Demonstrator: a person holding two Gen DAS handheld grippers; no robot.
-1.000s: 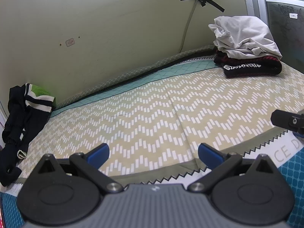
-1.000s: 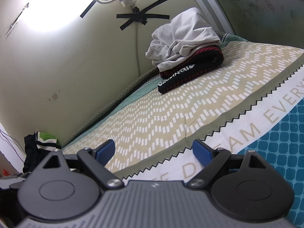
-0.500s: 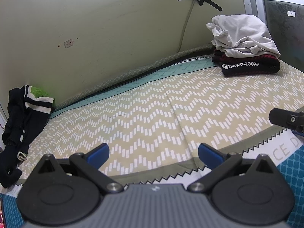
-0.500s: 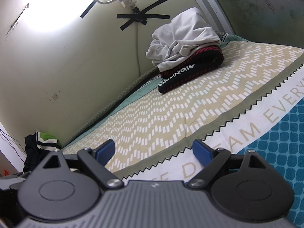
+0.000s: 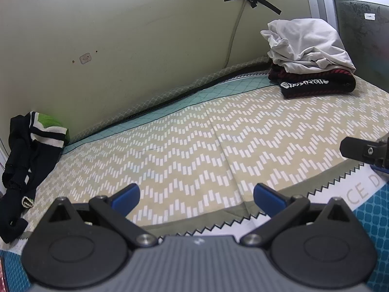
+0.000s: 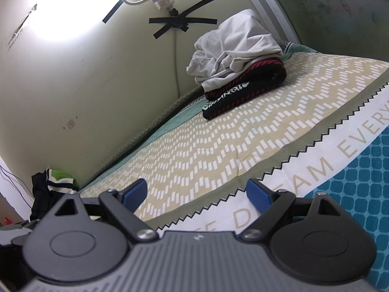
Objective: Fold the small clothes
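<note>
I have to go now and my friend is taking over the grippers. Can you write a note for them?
Left gripper: open, holding nothing, above the bedspread.
Right gripper: open, holding nothing too.
Stack at the far right by the wall: white garment on top of folded black and red clothes. The white one looks rumpled.
Loose pile at the far left: black clothes with a striped green piece, not yet folded.
Done: it seems the stack. Left: probably fetch the left pile, fold each piece on the bedspread, add to the stack.
</note>
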